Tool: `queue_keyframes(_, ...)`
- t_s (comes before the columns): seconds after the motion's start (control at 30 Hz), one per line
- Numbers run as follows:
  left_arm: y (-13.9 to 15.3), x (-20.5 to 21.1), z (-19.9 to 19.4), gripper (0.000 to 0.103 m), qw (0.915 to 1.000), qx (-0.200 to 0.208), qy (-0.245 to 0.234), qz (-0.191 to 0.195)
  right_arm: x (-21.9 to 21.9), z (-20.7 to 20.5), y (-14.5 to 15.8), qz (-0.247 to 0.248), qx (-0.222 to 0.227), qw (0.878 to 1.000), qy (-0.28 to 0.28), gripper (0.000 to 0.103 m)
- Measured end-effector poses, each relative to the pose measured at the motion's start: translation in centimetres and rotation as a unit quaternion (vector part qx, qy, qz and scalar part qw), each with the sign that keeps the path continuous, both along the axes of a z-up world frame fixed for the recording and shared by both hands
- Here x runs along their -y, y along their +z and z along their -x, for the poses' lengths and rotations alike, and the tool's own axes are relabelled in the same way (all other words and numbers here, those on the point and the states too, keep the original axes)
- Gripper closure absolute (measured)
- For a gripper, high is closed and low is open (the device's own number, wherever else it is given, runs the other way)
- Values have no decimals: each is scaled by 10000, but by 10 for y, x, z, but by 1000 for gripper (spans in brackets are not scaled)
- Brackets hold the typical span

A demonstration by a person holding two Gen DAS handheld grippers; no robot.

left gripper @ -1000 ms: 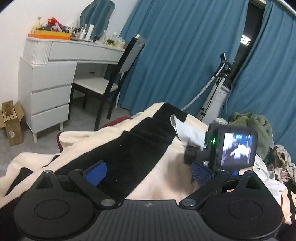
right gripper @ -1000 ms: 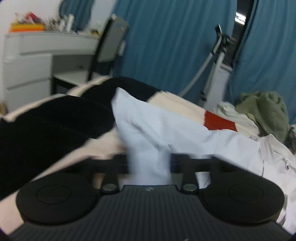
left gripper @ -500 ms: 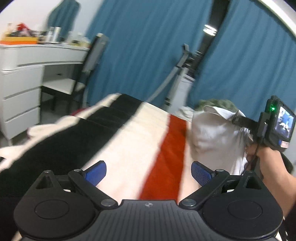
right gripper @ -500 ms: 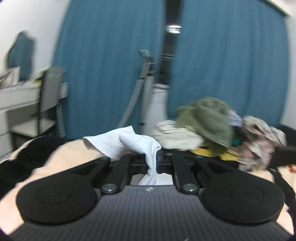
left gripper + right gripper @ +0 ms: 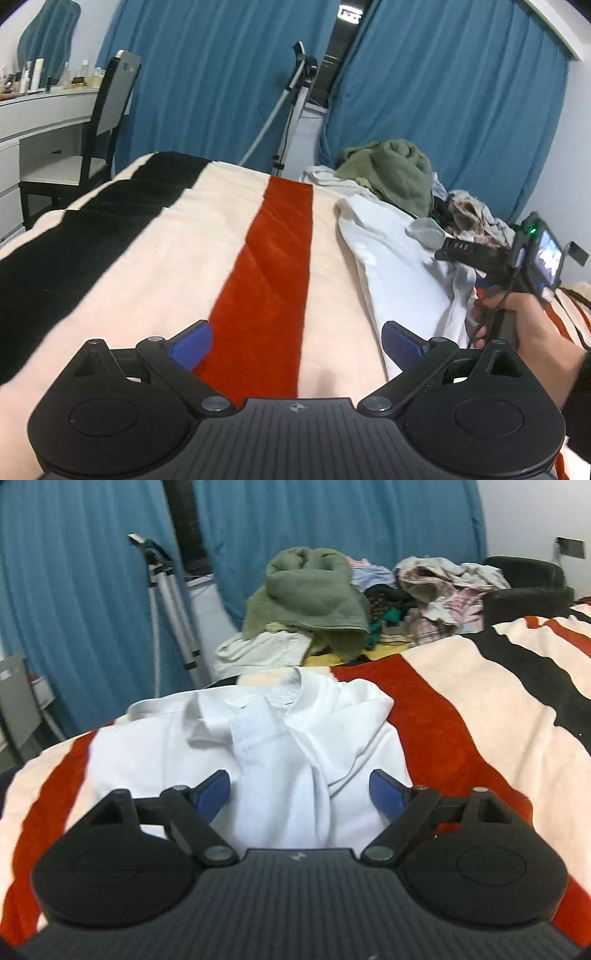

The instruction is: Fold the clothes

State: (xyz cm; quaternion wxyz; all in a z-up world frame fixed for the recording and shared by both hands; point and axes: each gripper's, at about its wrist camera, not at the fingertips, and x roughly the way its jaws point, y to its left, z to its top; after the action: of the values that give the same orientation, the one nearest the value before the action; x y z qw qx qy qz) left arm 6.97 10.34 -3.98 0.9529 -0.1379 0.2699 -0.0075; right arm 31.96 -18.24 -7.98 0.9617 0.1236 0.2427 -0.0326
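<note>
A white collared shirt (image 5: 288, 746) lies partly folded on the striped blanket (image 5: 461, 716); it also shows in the left wrist view (image 5: 399, 266). My right gripper (image 5: 299, 794) is open just above the shirt's near part, blue pads either side of a fold of cloth. In the left wrist view the right gripper's body (image 5: 509, 258) hovers over the shirt. My left gripper (image 5: 295, 343) is open and empty above the blanket's red stripe (image 5: 273, 266), left of the shirt.
A pile of unfolded clothes topped by a green garment (image 5: 310, 590) sits beyond the shirt. A tripod (image 5: 166, 602) stands before blue curtains (image 5: 221, 81). A chair (image 5: 107, 110) and white dresser (image 5: 37, 122) stand at far left.
My right gripper carried the shirt sleeve rightward across the shirt, then opened and let it go. My left gripper swung right, from the black stripe to the red stripe.
</note>
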Motion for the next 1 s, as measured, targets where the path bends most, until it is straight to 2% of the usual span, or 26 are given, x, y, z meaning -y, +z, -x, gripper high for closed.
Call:
queue_keyframes(0.07,-3,1,-4,4,10000,-40,-65,-15,1,15,10,178,97,9997,111,19)
queue_keyframes(0.17,-4,4,-3,4,9998,-69,-171,-58,0,58,32,442,411,9980,212,19)
queue_keyframes(0.27,-2,11,3,4,9995,-59,-304,-91,1,110,51,584,530,9961,387,19)
queue_keyframes(0.5,2,26,16,4,9981,-197,-543,-217,30,236,90,220,499,9966,616,19)
queue_keyframes(0.67,-2,37,27,5,9954,-576,-548,-533,43,324,85,-90,422,9976,535,19)
queue_keyframes(0.77,-5,35,30,5,9947,-821,-542,-286,50,353,73,-394,262,9986,239,19)
queue_keyframes(0.87,-7,31,32,6,9937,-1034,-386,-176,59,357,63,-789,61,9967,153,19)
queue_keyframes(1.0,-13,15,39,8,9898,-1425,27,34,64,361,65,-861,165,9961,-90,19)
